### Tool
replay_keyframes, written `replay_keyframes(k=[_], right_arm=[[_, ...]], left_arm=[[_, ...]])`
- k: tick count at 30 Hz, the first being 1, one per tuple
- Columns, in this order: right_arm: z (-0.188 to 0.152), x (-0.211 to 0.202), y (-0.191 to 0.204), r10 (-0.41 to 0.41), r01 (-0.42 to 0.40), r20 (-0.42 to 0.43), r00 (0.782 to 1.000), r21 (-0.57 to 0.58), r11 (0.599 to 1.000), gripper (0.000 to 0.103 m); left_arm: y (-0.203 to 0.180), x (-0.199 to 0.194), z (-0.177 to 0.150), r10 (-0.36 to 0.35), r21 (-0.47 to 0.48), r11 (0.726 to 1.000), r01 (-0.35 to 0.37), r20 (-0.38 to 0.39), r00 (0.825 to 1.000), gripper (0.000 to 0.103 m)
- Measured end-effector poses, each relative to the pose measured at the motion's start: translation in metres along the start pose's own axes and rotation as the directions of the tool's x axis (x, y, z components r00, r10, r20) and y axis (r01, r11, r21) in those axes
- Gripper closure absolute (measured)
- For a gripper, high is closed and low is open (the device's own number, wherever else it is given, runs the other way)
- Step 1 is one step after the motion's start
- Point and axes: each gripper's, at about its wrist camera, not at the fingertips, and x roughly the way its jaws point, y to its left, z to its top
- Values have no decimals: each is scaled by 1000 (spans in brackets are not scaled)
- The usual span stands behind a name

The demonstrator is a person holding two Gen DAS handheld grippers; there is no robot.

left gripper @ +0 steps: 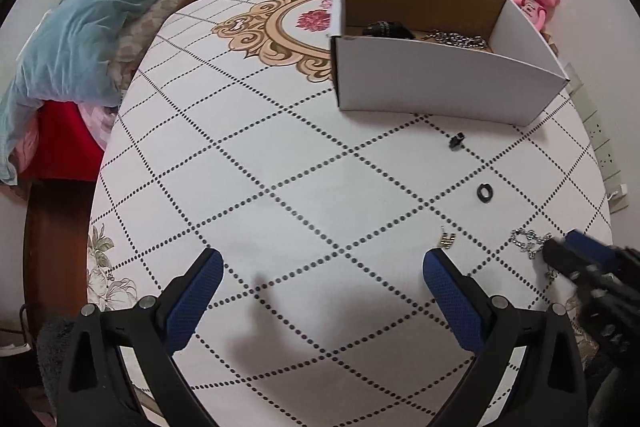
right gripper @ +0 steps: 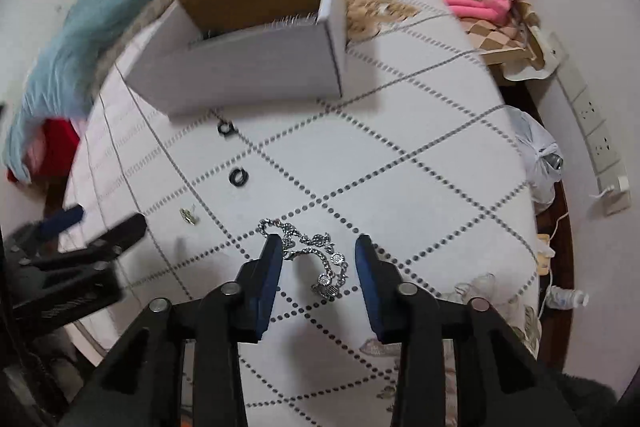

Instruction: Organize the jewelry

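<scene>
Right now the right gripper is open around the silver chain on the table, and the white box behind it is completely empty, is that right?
Not quite. The right gripper is open around the silver chain, but the white box is not empty: the left wrist view shows a dark bracelet and a metal chain already inside it.

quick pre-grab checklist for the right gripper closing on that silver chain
1. Right gripper open: ok, its fingers are spread apart.
2. Silver chain between the fingers: ok, most of it lies in the gap on the table.
3. Whole chain inside the gap: not ok, one end runs past the left finger.
4. Fingers low enough to pinch: cannot tell.
5. Left gripper out of the way: ok, open and empty, off to the left.
6. Box ready: ok, open-topped, with a dark piece and a chain already inside.
</scene>
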Motion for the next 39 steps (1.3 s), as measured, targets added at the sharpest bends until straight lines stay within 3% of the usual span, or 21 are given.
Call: replay_keyframes(k=[4,5,6,13,17,22,24,28,32,35,39], right_arm=[[-2,4,17,-94,95,9,996,-78,992,68],[-2,2,19,-98,100,20,995,-91,991,92],[-2,2,19,-66,68,20,998,-83,994,100],[-4,-14,-7,13,-17,63,998,75,997,100],[-6,-41,-26,41,-58,115,993,152,987,100],[-10,-48,-35,28,-50,129,991,171,984,100],[-10,-46,-40,21,-44,125,992,184,982,100],[-13,-44,-52,24,-50,121,992,214,975,100],[-11,-45,-54,26,-54,127,992,221,974,100],[-10,-48,-53,34,-64,137,990,221,973,100],[-6,-60,-49,55,-90,165,985,218,972,100]], left_arm=[[5,1,-1,4,-8,1000,-4,-5,1000,1],[6,1,-2,5,-7,1000,-5,-5,1000,1],[6,1,-2,6,-6,1000,-6,-5,1000,1],[2,1,1,-15,5,1000,15,-5,1000,1],[-5,1,3,-77,8,997,77,-1,997,1],[-27,4,5,-140,38,989,140,14,990,1],[-35,6,5,-142,58,988,141,17,990,11],[-49,16,2,-142,100,985,141,-6,990,53],[-55,11,0,-142,138,981,136,35,989,89],[-56,10,1,-159,138,979,153,36,987,97],[-53,4,2,-180,130,977,172,51,982,97]])
